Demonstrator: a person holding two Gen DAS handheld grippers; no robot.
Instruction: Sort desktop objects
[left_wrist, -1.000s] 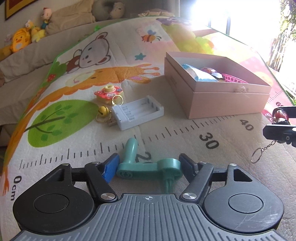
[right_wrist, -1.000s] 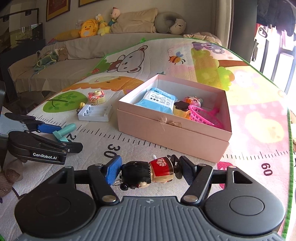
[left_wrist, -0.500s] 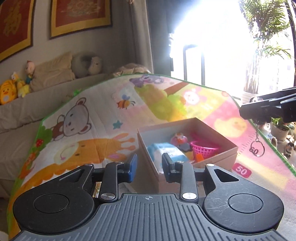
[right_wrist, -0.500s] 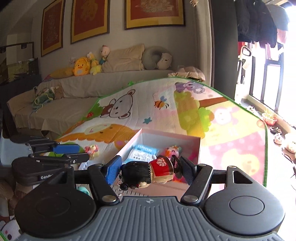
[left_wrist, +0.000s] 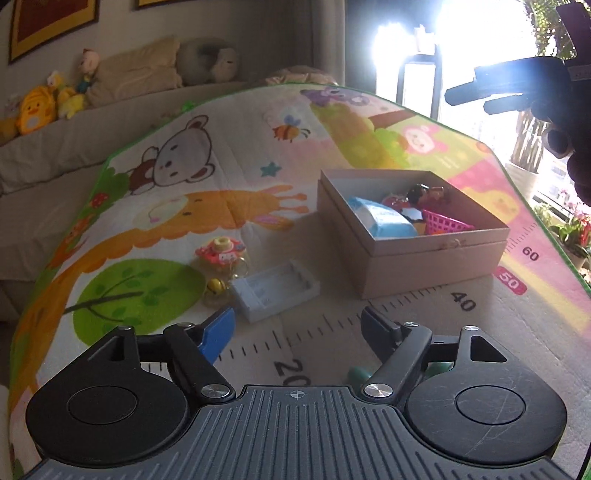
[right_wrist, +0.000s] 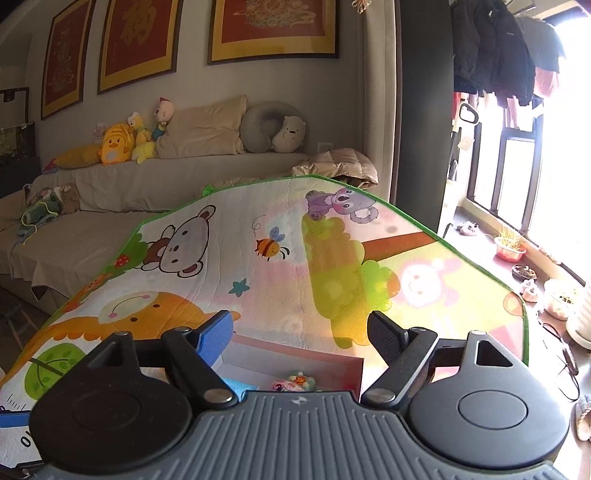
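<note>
Both claws spread, empty: left claw (left_wrist: 297, 328), right claw (right_wrist: 301, 332). Only left view shows the doll (left_wrist: 428, 194) in the box (left_wrist: 424, 258) (right view clips it).

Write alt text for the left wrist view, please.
The open left gripper hovers empty above a colourful children's play mat. Ahead lie a white plastic battery case, a pink toy keychain and an open pink cardboard box of toys.
</note>
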